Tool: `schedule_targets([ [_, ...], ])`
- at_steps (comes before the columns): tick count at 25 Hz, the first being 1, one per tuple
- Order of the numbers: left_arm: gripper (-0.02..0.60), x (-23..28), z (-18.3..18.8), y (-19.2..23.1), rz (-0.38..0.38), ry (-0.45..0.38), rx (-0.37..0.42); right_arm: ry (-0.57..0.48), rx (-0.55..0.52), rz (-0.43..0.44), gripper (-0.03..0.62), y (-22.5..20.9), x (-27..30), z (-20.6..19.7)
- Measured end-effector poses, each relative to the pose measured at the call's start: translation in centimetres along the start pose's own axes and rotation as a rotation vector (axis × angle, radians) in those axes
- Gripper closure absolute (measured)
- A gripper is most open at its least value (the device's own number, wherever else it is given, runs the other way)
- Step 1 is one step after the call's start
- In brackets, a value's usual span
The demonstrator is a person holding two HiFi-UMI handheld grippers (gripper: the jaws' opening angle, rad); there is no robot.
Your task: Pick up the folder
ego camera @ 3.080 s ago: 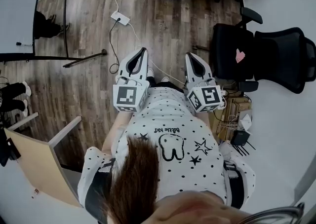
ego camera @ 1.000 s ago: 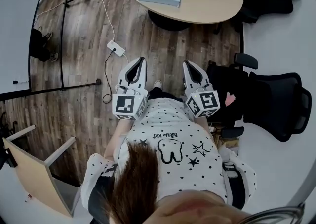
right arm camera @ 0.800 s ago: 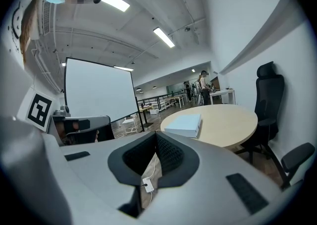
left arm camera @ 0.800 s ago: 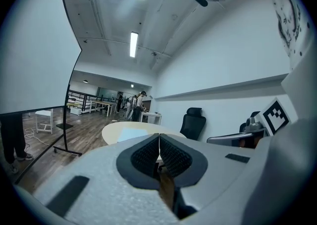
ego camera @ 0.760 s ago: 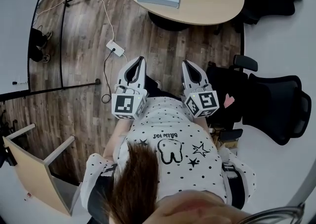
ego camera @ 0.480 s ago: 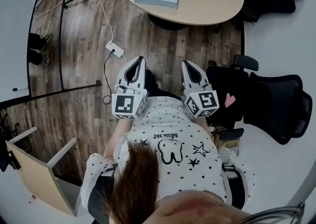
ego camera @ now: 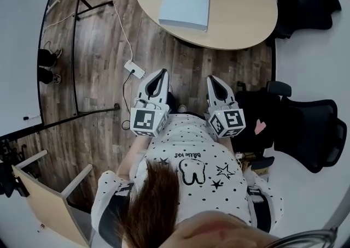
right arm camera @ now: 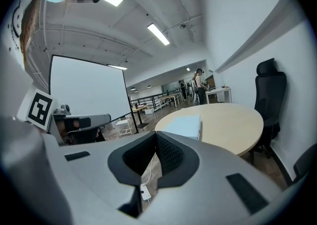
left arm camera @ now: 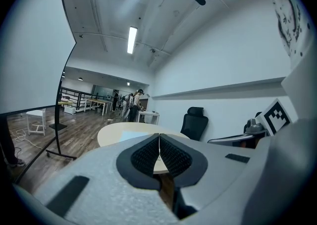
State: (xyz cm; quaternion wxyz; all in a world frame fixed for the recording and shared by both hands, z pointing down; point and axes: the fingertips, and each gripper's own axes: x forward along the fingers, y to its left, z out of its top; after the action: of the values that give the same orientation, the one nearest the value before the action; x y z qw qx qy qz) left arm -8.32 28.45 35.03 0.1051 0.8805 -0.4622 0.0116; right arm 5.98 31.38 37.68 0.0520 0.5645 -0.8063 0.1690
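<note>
Holding nothing, the left gripper (ego camera: 162,71) and the right gripper (ego camera: 210,78) both have their jaws pressed together. They sit side by side before the person's torso, above the wood floor (ego camera: 104,66). The light blue folder (ego camera: 185,3) lies flat on the round tabletop (ego camera: 240,12), well apart from both grippers. A black chair (ego camera: 306,127) stands to the right.

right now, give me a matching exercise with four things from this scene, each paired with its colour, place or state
Things:
1. folder
2. power strip
3. table
4. left gripper

Descriptions:
a. white, on the wood floor
b. jaws shut, nothing between them
c. light blue, lying flat
d. round, pale wood

Pairs: 1-c, 2-a, 3-d, 4-b
</note>
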Motion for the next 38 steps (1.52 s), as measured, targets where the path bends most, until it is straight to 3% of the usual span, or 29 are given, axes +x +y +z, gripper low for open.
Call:
schedule_targets([
  [10,0.563,3.7,1.6,6.7,-0.046,0.001,0.004,-0.009,-0.001,-0.028,0.588,1.6,6.9,1.7],
  [20,0.563,6.3,1.1,9.6,-0.076,0.038,-0.008,0.009,0.001,-0.067,0.588,1.0,10.1,1.8],
  [31,0.563,10.0,0.9,11.0,-0.048,0.062,-0.012,0.041,0.004,-0.054,0.588,-1.5,13.9,2.8],
  [38,0.563,15.2,1.6,12.4,-0.002,0.068,-0.040,0.054,-0.008,-0.022,0.588,-5.6,18.6,5.2],
])
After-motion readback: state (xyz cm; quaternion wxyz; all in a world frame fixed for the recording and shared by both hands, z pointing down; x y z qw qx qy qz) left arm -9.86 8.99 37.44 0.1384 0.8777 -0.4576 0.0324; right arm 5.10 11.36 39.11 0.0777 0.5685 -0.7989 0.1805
